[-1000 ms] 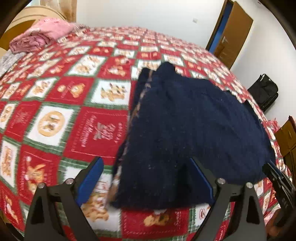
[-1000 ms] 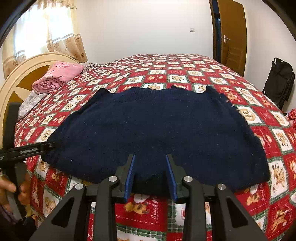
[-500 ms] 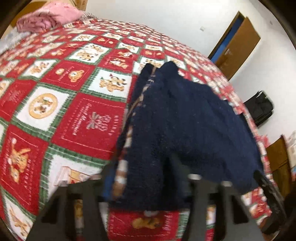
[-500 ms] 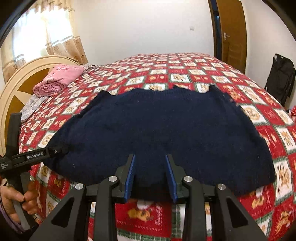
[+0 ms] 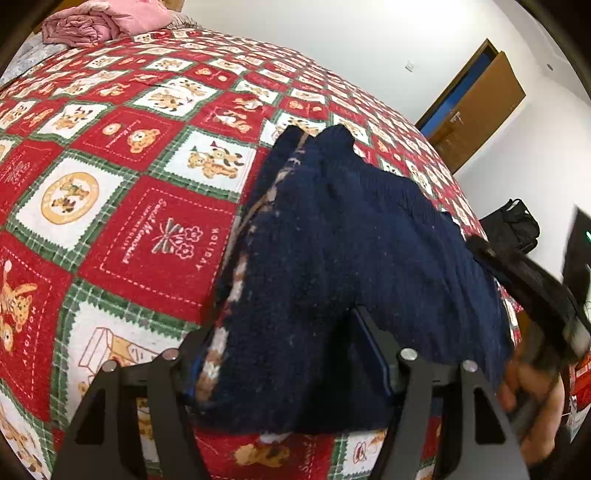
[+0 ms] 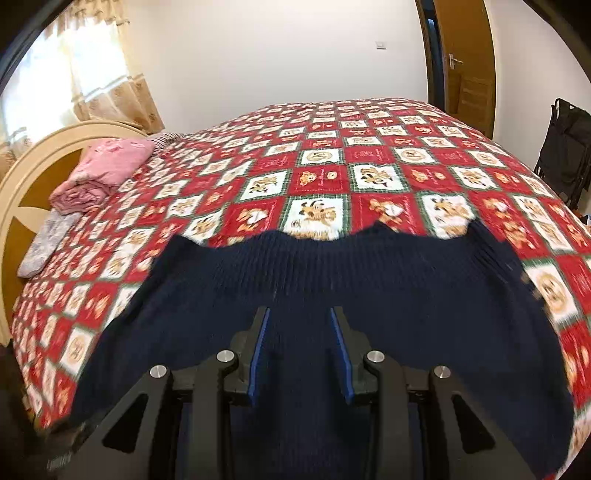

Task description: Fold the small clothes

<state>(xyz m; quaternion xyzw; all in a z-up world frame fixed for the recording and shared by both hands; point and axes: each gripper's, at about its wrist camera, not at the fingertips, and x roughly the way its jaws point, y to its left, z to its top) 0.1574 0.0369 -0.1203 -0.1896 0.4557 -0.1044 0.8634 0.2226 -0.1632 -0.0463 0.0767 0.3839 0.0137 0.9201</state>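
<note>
1. Left of the navy sweater [image 5: 332, 258], the red patchwork bedspread [image 5: 140, 221] lies bare up to the pink folded clothes [image 5: 99, 22] near the headboard [image 6: 33, 177].
2. The sweater lies on the bedspread at the near edge of the bed; its left border shows a pale striped trim.
3. The left gripper [image 5: 284, 354] has its jaws opening, with the sweater's near hem between them.
4. The right gripper [image 6: 299, 354] is narrow, closed on a fold of the sweater.
5. Right of the sweater, a short strip of bedspread reaches the bed's edge; a black bag [image 6: 565, 147] stands well apart beyond it.

Two close wrist views, shared sweater [image 5: 332, 258]
</note>
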